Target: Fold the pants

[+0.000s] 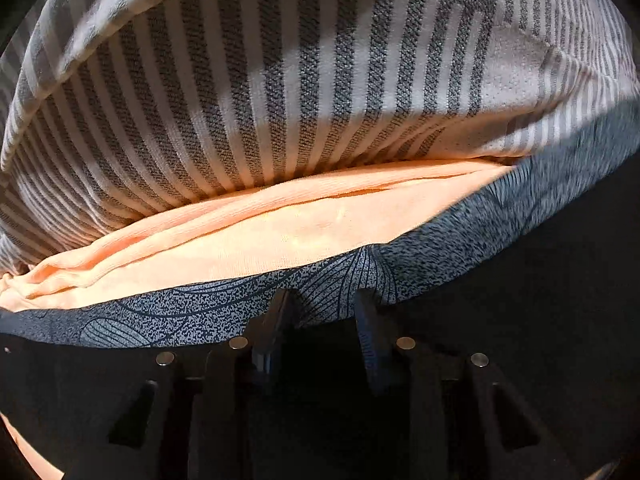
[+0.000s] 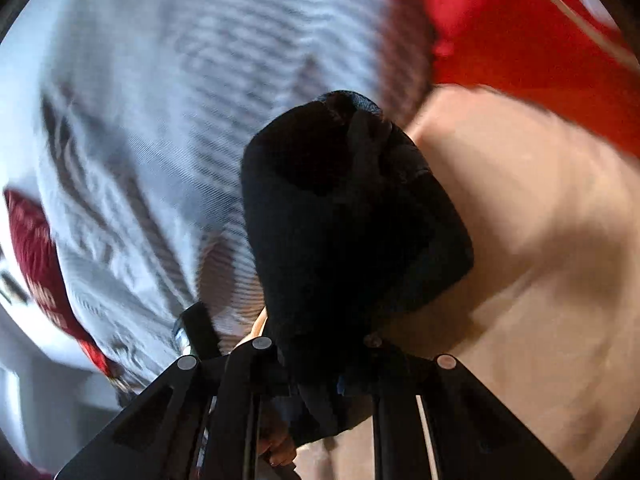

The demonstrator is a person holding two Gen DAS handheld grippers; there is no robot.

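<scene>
Pants (image 1: 200, 312) of dark blue-grey speckled cloth, printed with fine leaf outlines, are lying across the lower part of what we are seeing from the left wrist, their near edge running from the left border up toward the right. The black two-finger left gripper (image 1: 324, 304) is pointing steeply down at that edge. Its jaws are standing narrow but apart, with a tongue of the pants' edge sitting between the two fingertips, and we are not seeing the pads pressing on the cloth. Just beyond the pants a soft peach cloth (image 1: 280, 232) is lying in long folds, touching them along its near side. Behind it a woven sheet with grey and white stripes (image 1: 280, 100) is filling the upper half of the view. From the right wrist, where the view is blurring, we are seeing the pants (image 2: 340, 220) as a dark, almost black bundle. It is rising out of the black right gripper (image 2: 320, 320) and covering its fingertips. The jaws themselves are lying hidden under the cloth, yet the bundle is bunching tightly where the fingers meet and standing clear of the bedding, so we are reading them as clamped on the pants. The striped sheet (image 2: 180, 100) is spreading to the left of the bundle and the peach cloth (image 2: 540, 260) to its right. A bright red cloth (image 2: 520, 40) is showing at the upper right, and a dark red patterned cloth (image 2: 36, 252) at the far left edge.
</scene>
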